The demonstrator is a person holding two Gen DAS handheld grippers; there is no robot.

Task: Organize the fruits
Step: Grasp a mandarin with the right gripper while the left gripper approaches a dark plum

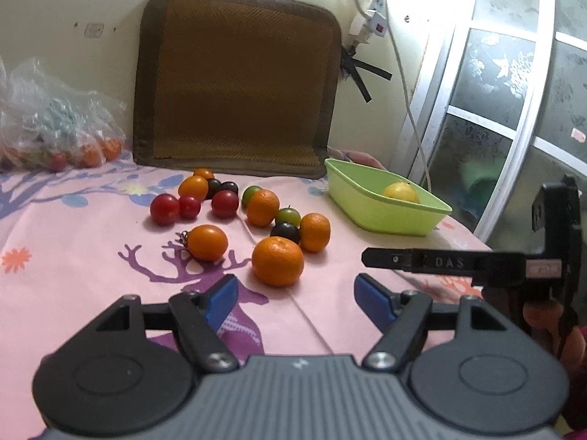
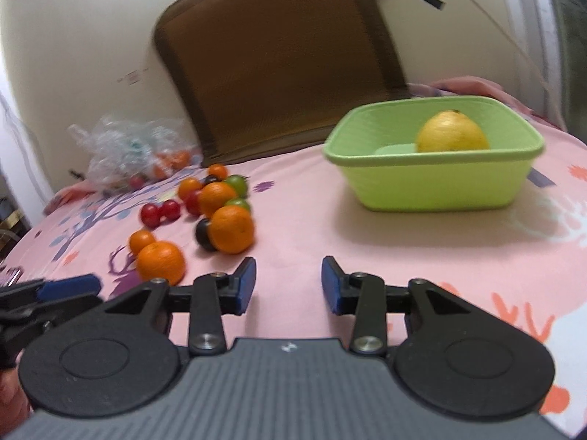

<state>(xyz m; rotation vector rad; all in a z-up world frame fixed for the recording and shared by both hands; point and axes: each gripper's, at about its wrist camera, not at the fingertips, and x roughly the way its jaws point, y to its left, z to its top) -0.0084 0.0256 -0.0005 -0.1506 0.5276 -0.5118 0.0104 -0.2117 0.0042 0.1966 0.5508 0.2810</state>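
Left gripper (image 1: 295, 295): ribbed grey body, two black disc housings, black linkage arms, blue rubber-like pads; jaws wide apart and empty above the sheet (image 1: 73, 256). The sheet is pink cloth printed with a purple deer, orange flowers and blue leaves. Right gripper (image 2: 288, 285): same build, jaws parted and empty; in the left wrist view it shows side-on at the right edge (image 1: 458, 262), with fingers of a hand (image 1: 543, 324) on its grip.

Fruit pile (image 1: 242, 212), loose on the sheet ahead of the left gripper. Countable in the left wrist view: six round orange fruits, the nearest a dimpled mandarin (image 1: 277, 261), another with a dried stem (image 1: 206, 242); three glossy red tomatoes (image 1: 164, 209); three dark, nearly black ones (image 1: 285, 232); two green ones (image 1: 288, 216). Most touch or overlap a neighbour, so the counts are approximate.

Basket (image 2: 433, 187): light green plastic, rectangular with rounded corners and a rolled rim, standing on the sheet right of the pile and well apart from it. It holds one matte yellow lemon (image 2: 452, 134).

Against the cream wall leans a brown woven mat (image 1: 238, 80) with a darker border. To the far left lies a crumpled clear plastic bag (image 1: 55, 124) holding more fruit, uncountable.
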